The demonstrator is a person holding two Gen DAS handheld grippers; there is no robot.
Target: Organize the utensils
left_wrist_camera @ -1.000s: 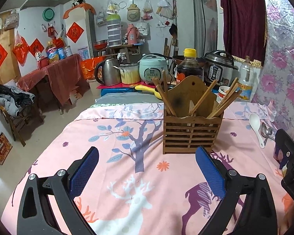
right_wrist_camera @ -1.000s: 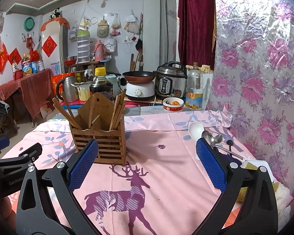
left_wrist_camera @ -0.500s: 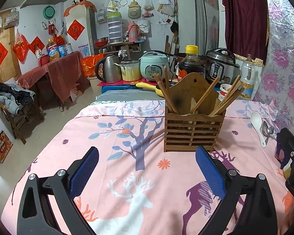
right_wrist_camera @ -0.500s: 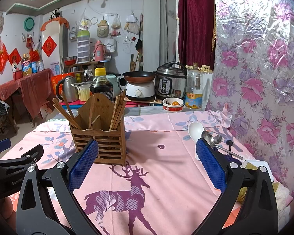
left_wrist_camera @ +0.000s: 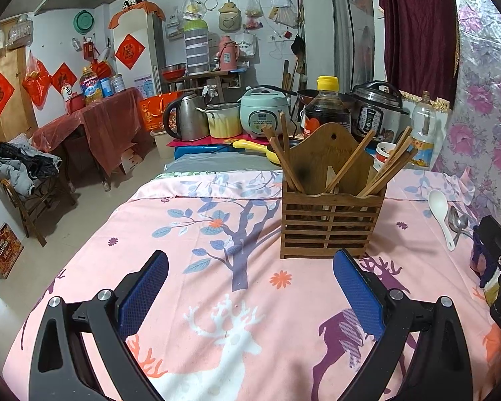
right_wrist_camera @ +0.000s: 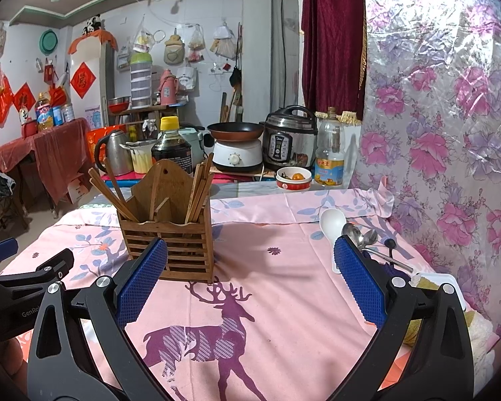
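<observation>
Loose white plastic spoon (right_wrist_camera: 332, 225) and steel spoons (right_wrist_camera: 359, 235) lie at two o'clock, unsorted beside the slatted wooden chopstick holder (right_wrist_camera: 173, 234); both hand-held grippers, left (left_wrist_camera: 250, 295) and right (right_wrist_camera: 250, 279), gape wide, empty.

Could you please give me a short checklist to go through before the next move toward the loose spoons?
1. Right gripper open and empty: ok, jaws wide apart, nothing between them.
2. Left gripper open and empty: ok.
3. Loose utensils in reach of the right side: ok, the white spoon and metal spoons lie on the tablecloth just beyond the right fingertip.
4. Wooden holder upright, with room: ok upright, chopsticks lean inside; free room cannot tell.
5. How many metal spoons overlap: cannot tell, partly hidden by the finger.
6. Path from spoons to holder clear: ok, bare cloth between.
</observation>
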